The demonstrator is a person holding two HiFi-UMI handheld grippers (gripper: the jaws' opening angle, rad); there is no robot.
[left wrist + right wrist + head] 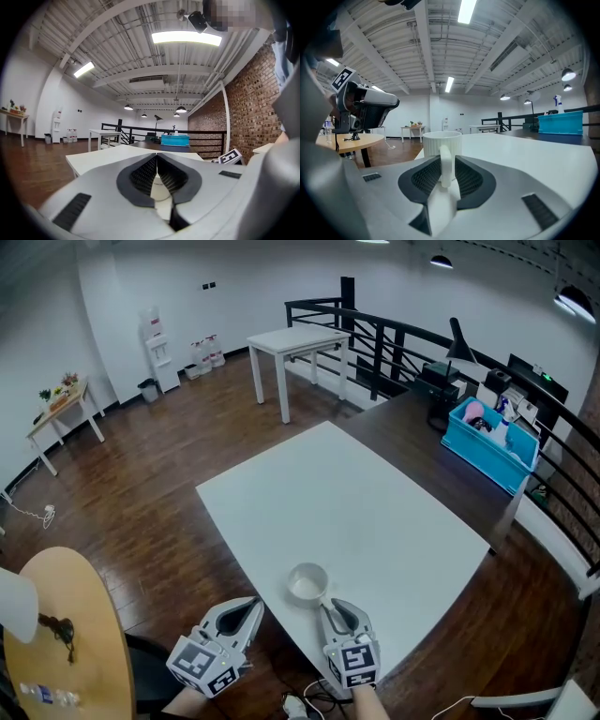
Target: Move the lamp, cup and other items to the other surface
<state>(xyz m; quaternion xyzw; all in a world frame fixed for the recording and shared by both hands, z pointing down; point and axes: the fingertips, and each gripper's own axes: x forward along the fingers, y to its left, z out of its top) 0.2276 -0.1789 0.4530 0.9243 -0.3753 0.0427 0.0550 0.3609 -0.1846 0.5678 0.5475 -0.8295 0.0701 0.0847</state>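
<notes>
Head view: cup (pixel 307 582) stands upright close to the near edge of the white counter (pixel 375 512), mouth up, long axis vertical. Right gripper (pixel 334 607) is just behind it and left gripper (pixel 247 608) hangs off the counter's edge.

Left gripper view: fingers (pixel 140 173) meet at their tips, with nothing between them.

Right gripper view: the handle (pixel 446 164) points straight back between the fingers (pixel 424 178), which sit slightly apart and seem not to press. The cup looks ceramic: stiff, light, glazed, chippable. The handle seems the natural hold.
</notes>
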